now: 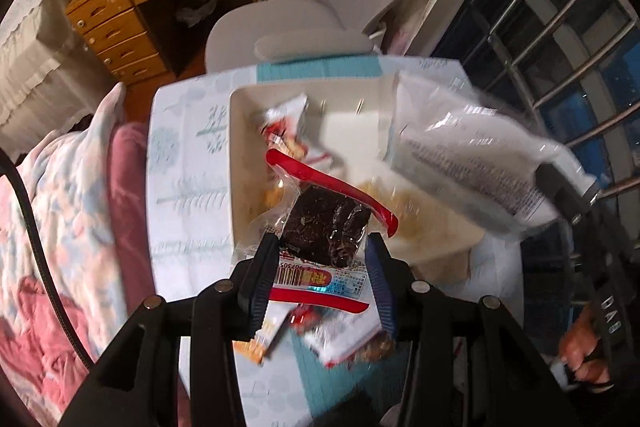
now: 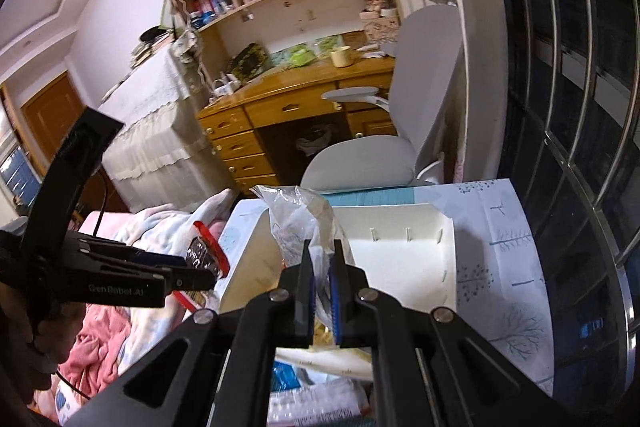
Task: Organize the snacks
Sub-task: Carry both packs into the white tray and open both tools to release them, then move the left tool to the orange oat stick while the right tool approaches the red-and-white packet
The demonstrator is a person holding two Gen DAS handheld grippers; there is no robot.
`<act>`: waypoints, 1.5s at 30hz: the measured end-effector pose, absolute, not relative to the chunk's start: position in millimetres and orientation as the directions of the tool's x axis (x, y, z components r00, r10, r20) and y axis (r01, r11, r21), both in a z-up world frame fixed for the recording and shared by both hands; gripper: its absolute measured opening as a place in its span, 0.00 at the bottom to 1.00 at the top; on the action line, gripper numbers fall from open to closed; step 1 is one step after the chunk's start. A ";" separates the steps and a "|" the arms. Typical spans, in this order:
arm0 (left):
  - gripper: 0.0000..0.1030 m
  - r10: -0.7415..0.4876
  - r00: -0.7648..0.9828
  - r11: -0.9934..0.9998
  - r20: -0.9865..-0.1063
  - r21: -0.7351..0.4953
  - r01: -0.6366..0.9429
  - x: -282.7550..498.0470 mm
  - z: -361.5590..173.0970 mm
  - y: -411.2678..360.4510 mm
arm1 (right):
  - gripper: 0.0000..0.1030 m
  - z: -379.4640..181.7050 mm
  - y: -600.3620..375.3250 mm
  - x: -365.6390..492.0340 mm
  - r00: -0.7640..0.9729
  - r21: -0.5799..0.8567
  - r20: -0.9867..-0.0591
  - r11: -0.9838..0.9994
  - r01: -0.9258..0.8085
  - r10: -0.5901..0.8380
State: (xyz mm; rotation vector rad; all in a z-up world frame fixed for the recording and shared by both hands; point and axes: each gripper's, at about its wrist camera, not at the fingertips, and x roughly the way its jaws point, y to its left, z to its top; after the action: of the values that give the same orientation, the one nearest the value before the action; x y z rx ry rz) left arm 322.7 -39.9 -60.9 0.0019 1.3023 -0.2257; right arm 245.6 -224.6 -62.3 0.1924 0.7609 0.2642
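Table with tree-print cloth [image 2: 496, 227] beside bed, wooden desk [image 2: 296, 99] behind. White tray [image 1: 240, 155] on cloth. Left gripper [image 1: 322, 247] clamps red-edged dark snack pack [image 1: 326, 227] above tray. Right gripper [image 2: 322, 259] pinched on clear bag [image 2: 296, 215].

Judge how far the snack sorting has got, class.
Done: one red-and-white packet lies in the white box. In hand: left gripper grips a dark snack pack; right gripper pinches a clear bag. Left: packets on the tablecloth.
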 end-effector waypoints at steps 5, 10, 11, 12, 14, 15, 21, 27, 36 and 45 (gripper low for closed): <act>0.43 -0.221 0.266 0.963 -0.938 -0.167 0.213 345.0 -69.1 -45.9 | 0.09 -73.9 -227.1 262.1 0.671 0.320 -0.680 0.943 -0.092 0.296; 0.60 -0.241 0.266 0.959 -0.933 -0.186 0.215 355.1 -74.6 -50.3 | 0.14 -80.4 -233.1 266.2 0.636 0.367 -0.714 0.930 -0.013 0.291; 0.63 -0.242 0.265 0.959 -0.933 -0.188 0.213 356.2 -75.4 -49.8 | 0.15 -80.9 -234.4 265.5 0.628 0.369 -0.723 0.929 -0.002 0.288; 0.63 -0.242 0.266 0.959 -0.933 -0.188 0.213 355.0 -75.0 -48.8 | 0.16 -80.8 -235.4 264.6 0.628 0.372 -0.723 0.928 0.004 0.287; 0.64 -0.238 0.270 0.961 -0.933 -0.184 0.209 352.4 -73.9 -47.7 | 0.20 -77.6 -238.5 259.2 0.636 0.385 -0.713 0.923 0.005 0.294; 0.65 -0.234 0.272 0.962 -0.933 -0.182 0.204 351.0 -73.2 -47.0 | 0.22 -74.5 -239.8 256.6 0.640 0.384 -0.710 0.923 0.005 0.292; 0.66 -0.215 0.288 0.972 -0.933 -0.175 0.158 330.0 -64.8 -41.7 | 0.31 -62.1 -248.4 239.9 0.651 0.378 -0.700 0.926 -0.009 0.293; 0.67 -0.192 0.299 0.980 -0.935 -0.168 0.105 295.2 -59.3 -40.0 | 0.37 -58.3 -258.9 214.6 0.627 0.389 -0.711 0.921 -0.026 0.318; 0.68 -0.173 0.303 0.983 -0.937 -0.181 0.002 228.5 -65.1 -41.8 | 0.42 -59.8 -279.1 174.6 0.572 0.395 -0.740 0.917 -0.057 0.354; 0.70 -0.131 0.319 0.978 -0.939 -0.175 -0.111 161.0 -73.6 -37.0 | 0.42 -78.0 -298.2 149.1 0.492 0.415 -0.780 0.908 -0.057 0.387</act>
State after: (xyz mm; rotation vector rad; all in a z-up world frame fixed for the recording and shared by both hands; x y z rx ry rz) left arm 161.0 -37.0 -73.6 -0.2225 1.2491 -0.0130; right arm 149.1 -298.2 -78.0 0.3573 1.0262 0.2765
